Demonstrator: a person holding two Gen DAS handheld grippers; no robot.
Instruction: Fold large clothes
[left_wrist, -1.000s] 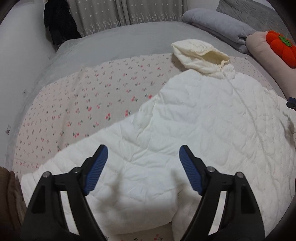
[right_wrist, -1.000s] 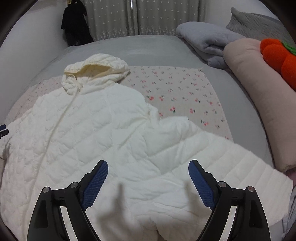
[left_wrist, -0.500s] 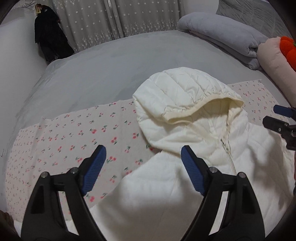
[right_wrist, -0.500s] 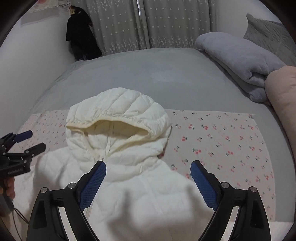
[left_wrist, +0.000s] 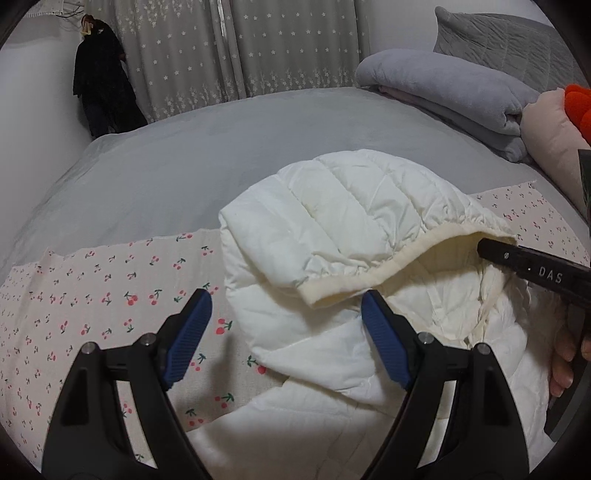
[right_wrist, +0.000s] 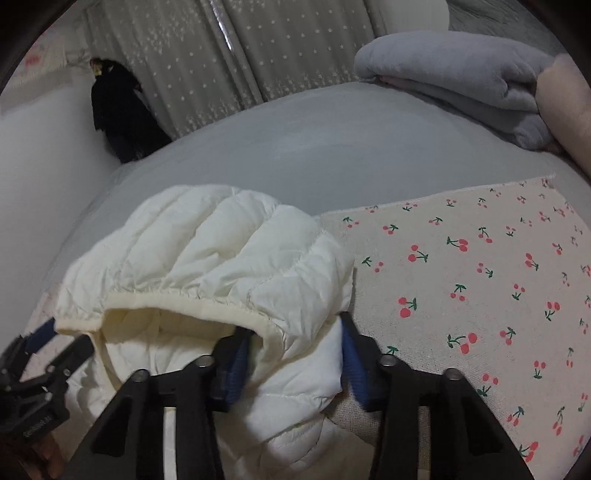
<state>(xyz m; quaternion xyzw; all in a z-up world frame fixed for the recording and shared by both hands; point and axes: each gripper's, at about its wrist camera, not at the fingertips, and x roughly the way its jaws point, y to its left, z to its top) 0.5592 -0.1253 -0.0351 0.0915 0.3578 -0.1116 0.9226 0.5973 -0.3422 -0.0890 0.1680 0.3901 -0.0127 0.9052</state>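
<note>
The white quilted jacket lies on a cherry-print cloth spread over a gray bed, hood end toward the curtains. Left gripper: jaws wide apart, nothing pinched; the left edge of the hood and the collar sit between and just past the blue pads, w/ the left pad over bare cloth and the right pad over white fabric; contact can't be judged. Right gripper: jaws have just been closing, and now pinch the right side of the hood near its cream rim; a bulge of fabric fills the gap between the 2 pads, and the left pad is partly hidden behind the rim. In the left wrist view only 1 black finger of the right gripper shows, poking into the hood opening; the rest is cut off at the frame edge, w/ a few fingertips of the person's hand below it. In the right wrist view the left gripper is cut off at the lower left corner, its pads barely visible. Jacket body and sleeves run out of frame below the jaws. Beyond the jaws: a folded gray blanket, a pink pillow half out of frame, an orange thing at the edge, too cropped to ID, and a dark shape by the wall, unclear.
</note>
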